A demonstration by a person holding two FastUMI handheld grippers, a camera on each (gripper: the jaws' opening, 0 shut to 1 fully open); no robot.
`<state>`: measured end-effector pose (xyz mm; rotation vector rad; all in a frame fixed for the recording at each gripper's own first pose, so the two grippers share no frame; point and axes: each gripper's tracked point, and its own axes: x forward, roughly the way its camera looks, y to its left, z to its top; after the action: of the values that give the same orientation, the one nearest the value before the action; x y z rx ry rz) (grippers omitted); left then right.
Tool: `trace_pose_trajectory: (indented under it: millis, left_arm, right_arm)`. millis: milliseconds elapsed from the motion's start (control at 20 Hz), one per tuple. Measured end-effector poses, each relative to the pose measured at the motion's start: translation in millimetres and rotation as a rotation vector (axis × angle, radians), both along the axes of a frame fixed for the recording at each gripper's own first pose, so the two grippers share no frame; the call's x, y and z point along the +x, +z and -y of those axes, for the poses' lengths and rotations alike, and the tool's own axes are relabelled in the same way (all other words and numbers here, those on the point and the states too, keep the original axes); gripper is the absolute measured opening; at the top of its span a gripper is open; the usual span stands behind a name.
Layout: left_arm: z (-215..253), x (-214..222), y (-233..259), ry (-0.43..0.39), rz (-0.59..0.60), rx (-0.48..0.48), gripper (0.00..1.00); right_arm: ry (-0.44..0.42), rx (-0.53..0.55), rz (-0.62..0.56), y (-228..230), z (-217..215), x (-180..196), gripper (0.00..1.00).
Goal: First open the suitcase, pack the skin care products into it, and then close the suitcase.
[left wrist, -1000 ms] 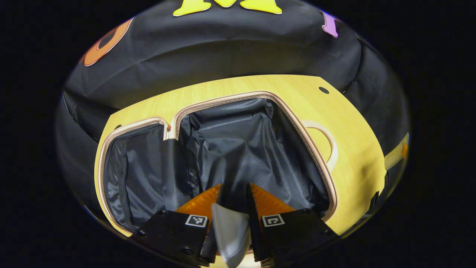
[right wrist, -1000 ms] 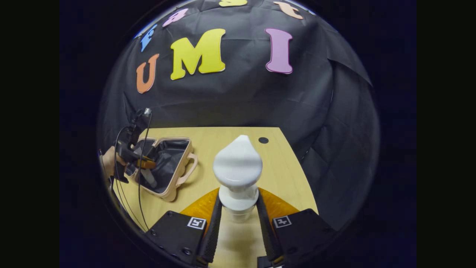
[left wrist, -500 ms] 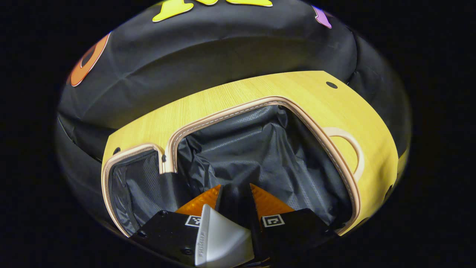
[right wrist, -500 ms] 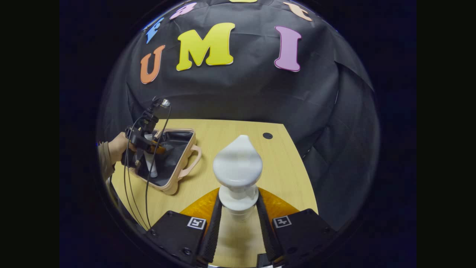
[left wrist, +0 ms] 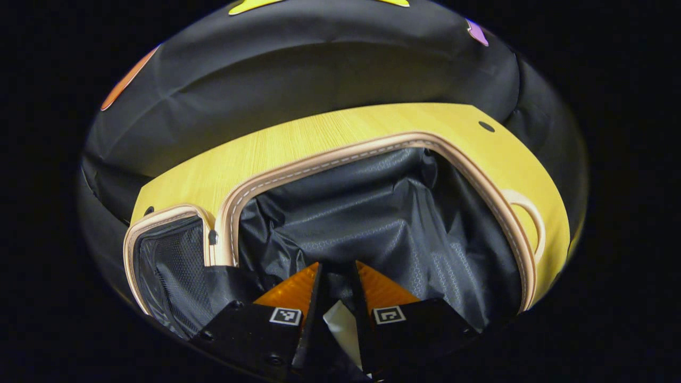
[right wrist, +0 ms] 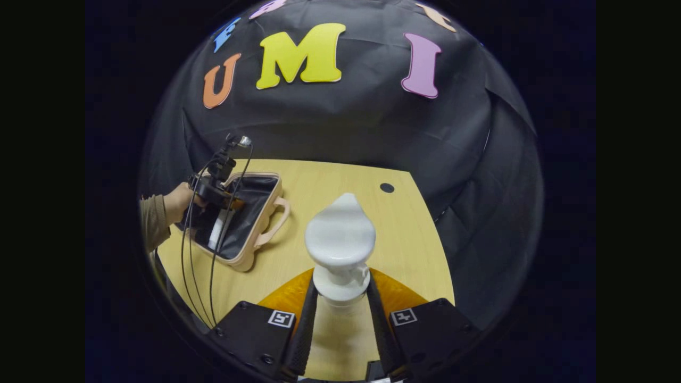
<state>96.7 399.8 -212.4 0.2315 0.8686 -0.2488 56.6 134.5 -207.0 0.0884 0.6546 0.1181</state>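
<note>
two grippers | right gripper [right wrist: 340, 314] clamps pump bottle [right wrist: 340, 250] | left gripper [left wrist: 335, 298] – parted (over open suitcase [left wrist: 372, 154])

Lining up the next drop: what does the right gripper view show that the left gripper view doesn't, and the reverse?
Right gripper view: the right claw gripping a white pump bottle by its neck, and a hand holding the left claw over the suitcase. Left gripper view: a close look at the dark lining and the lid's mesh pocket. Both: the open suitcase, the wooden table, and a white tube inside the case.
</note>
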Motion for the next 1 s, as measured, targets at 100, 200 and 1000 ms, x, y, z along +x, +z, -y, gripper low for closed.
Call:
trace_pose_trajectory:
  millis: [100, 200, 1000]
  left_arm:
    - [-8, -5, 6, 0.036, 0.006, 0.027, 0.40]
    - [-2, -14, 27, 0.050, 0.038, -0.026, 0.35]
    - [-117, -213, 77, 0.370, 0.144, -0.269, 0.45]
  right_arm:
    - [0.025, 0.010, 0.003, 9, -15, 8, 0.48]
    - [0.060, 0.034, 0.024, 26, -36, 22, 0.48]
    - [0.351, 0.079, -0.114, 3, -270, 83, 0.48]
